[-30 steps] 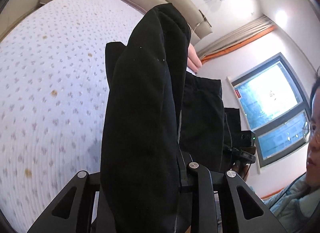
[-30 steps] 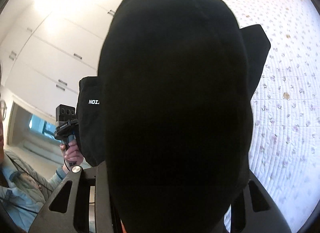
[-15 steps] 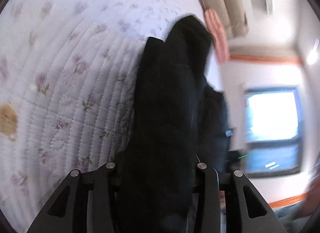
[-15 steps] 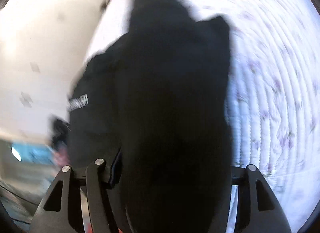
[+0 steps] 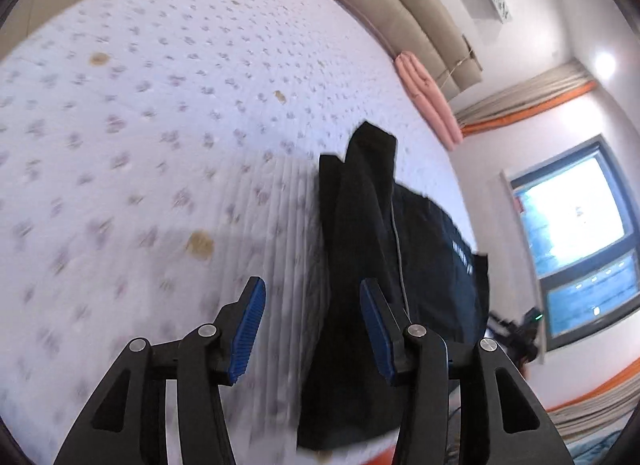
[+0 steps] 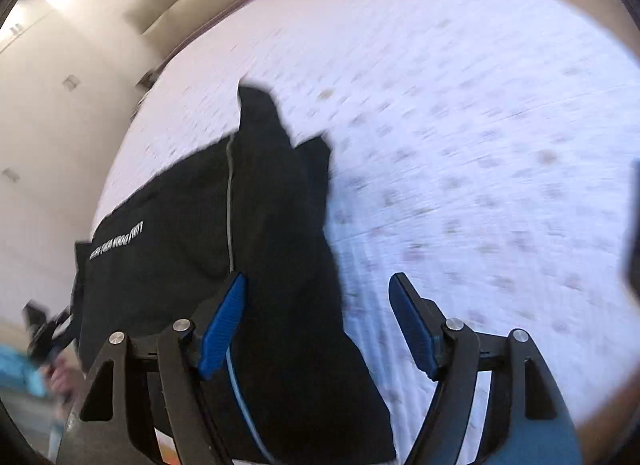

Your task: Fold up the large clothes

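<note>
Black cloth, the folded garment [image 5: 368, 249], lies on the quilted floral mattress [image 5: 160, 125] near its close edge, with wide bare bedding beyond toward the headboard [image 5: 404, 21] and pink bundle [image 5: 428, 97]. Your left gripper [image 5: 310, 329] stands released, the garment against its right pad only. Your right gripper [image 6: 320, 325] is released too, the garment [image 6: 256, 233] beside its left pad. Both pairs of jaws have just been opening; a second ago each one clenched the hanging cloth, which now rests on the bed.
</note>
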The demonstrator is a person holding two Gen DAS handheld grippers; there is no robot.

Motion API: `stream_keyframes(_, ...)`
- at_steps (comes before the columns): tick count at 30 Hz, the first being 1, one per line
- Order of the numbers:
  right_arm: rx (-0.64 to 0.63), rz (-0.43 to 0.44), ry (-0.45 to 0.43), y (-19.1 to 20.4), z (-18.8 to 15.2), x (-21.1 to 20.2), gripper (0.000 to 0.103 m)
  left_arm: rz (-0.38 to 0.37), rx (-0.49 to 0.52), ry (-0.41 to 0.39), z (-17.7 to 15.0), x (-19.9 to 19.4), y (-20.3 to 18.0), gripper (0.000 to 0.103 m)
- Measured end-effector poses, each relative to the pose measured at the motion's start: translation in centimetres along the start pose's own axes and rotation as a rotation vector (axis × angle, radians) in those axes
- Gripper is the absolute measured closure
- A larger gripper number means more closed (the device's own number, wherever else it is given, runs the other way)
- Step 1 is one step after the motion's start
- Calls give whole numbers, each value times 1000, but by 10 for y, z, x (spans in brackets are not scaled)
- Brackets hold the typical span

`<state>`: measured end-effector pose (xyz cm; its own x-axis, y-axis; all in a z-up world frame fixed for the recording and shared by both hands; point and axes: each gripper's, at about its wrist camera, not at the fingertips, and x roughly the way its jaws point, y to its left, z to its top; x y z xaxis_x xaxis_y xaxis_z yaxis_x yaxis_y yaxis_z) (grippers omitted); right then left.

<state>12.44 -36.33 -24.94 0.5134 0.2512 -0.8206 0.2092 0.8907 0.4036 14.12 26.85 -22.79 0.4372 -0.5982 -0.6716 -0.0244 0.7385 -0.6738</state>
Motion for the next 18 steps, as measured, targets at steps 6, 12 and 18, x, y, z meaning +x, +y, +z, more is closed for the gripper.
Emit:
stream_keyframes(6, 23, 60, -39, 52, -10, -29, 27, 158, 281, -93, -42, -45, -96, 52)
stream_keyframes(12, -212, -206, 16, 128, -49, 6, 27, 281, 341, -1, -71, 27, -131, 52)
stream_keyframes(18, -251, -311, 95, 122, -71, 62, 24, 234, 174, 65, -66, 62, -71, 52)
